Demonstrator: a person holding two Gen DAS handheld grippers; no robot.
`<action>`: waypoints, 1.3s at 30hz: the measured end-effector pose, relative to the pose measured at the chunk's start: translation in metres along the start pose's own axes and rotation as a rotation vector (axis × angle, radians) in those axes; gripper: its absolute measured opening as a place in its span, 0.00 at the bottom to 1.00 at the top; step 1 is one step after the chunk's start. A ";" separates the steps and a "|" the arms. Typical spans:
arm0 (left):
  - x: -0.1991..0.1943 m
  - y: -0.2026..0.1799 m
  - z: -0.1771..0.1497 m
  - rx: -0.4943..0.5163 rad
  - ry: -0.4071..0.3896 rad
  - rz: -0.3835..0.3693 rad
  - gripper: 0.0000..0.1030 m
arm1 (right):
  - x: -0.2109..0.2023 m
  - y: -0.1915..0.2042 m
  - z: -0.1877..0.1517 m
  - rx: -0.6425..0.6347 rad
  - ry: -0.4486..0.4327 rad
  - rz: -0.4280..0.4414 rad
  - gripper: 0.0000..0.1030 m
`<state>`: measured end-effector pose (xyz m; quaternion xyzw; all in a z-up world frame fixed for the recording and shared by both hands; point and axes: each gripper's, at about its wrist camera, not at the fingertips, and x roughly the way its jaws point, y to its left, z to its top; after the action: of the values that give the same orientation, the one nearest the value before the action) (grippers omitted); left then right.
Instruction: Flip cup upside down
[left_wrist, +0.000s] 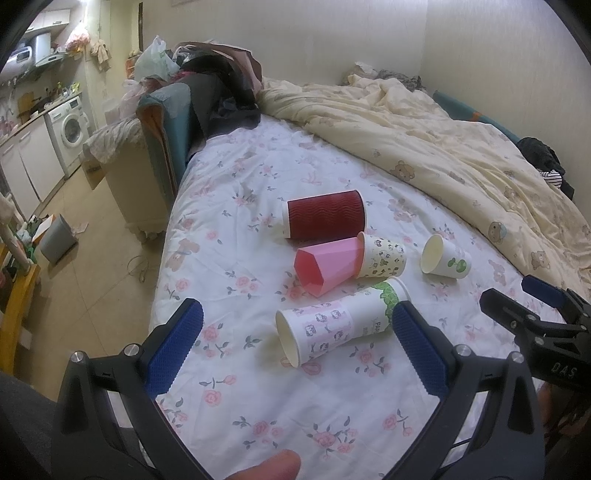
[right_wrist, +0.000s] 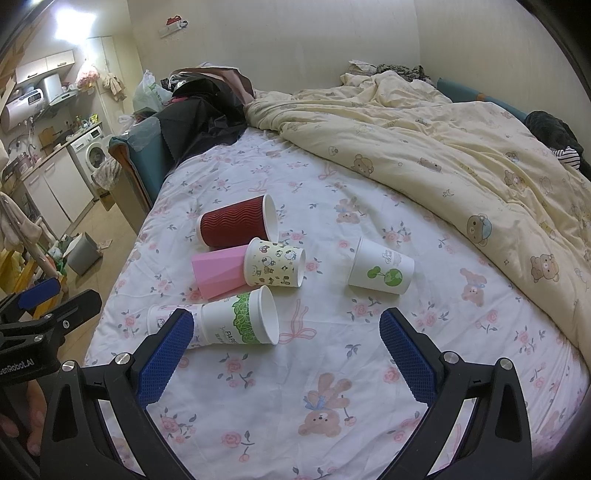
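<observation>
Several cups lie on their sides on the floral bed sheet (left_wrist: 236, 413): a dark red ribbed cup (left_wrist: 325, 219) (right_wrist: 236, 225), a pink faceted cup (left_wrist: 327, 267) (right_wrist: 218, 273), a cartoon-print cup (left_wrist: 384, 258) (right_wrist: 275, 267), a small white cup with a green tree logo (left_wrist: 445, 260) (right_wrist: 380, 269), and two nested white cups, pink-print (left_wrist: 314, 336) and green-leaf (right_wrist: 240, 321). My left gripper (left_wrist: 295, 321) is open above the nested cups. My right gripper (right_wrist: 286, 325) is open, just right of the green-leaf cup's mouth. Both hold nothing.
A rumpled cream bear-print duvet (left_wrist: 443, 147) (right_wrist: 443, 140) covers the bed's far right. Dark clothes and bags (left_wrist: 221, 85) pile at the far left corner. The bed's left edge drops to a tiled floor with a grey bin (left_wrist: 57, 240) (right_wrist: 83, 253).
</observation>
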<state>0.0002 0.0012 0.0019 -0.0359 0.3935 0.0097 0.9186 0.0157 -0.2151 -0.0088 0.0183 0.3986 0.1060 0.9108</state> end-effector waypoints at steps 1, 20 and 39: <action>0.000 0.000 0.000 0.000 -0.001 0.001 0.98 | -0.001 -0.001 0.000 -0.001 0.001 0.001 1.00; 0.000 0.001 0.001 -0.001 -0.001 0.004 0.98 | 0.002 0.001 -0.001 -0.002 0.004 -0.001 1.00; -0.001 0.001 0.001 0.000 -0.002 0.005 0.98 | 0.000 -0.002 -0.001 0.001 0.011 0.000 1.00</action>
<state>0.0000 0.0022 0.0030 -0.0349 0.3927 0.0119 0.9189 0.0158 -0.2167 -0.0096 0.0180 0.4036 0.1057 0.9086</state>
